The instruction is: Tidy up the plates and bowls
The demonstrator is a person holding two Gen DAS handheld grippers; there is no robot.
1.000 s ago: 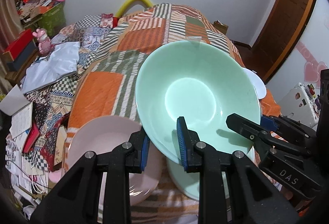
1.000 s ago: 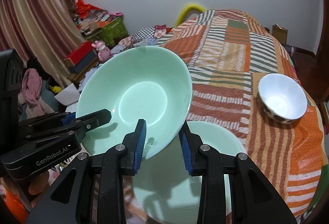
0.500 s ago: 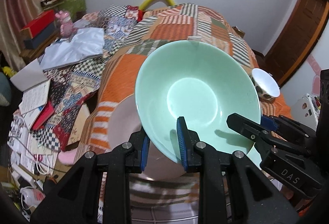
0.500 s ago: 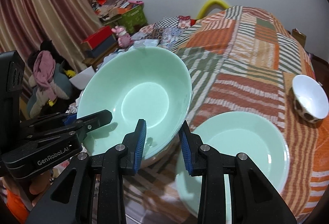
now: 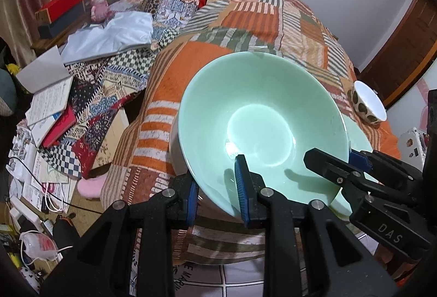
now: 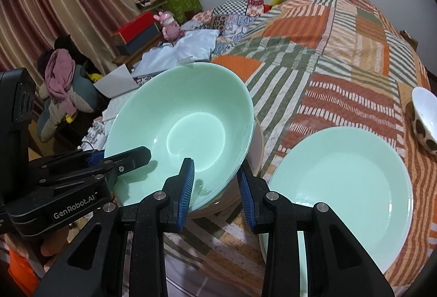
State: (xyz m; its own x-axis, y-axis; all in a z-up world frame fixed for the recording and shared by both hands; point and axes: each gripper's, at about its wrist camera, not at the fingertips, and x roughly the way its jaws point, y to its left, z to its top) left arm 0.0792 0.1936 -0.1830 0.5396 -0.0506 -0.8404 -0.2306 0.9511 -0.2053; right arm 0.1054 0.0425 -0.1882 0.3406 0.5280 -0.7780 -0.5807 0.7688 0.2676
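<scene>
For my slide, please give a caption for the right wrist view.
Both grippers hold a green bowl beside a green plate.

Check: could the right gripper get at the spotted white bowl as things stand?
Probably not: the right gripper is clamped on the green bowl, shared with the left gripper. The spotted white bowl sits apart, unobstructed.

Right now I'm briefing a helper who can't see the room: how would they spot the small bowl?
Start at the striped orange patchwork bedspread. Near its right edge, beyond the flat mint-green plate, sits the small white bowl. Unlike the large green dishes, it has a white inside and dark brown spots outside.
</scene>
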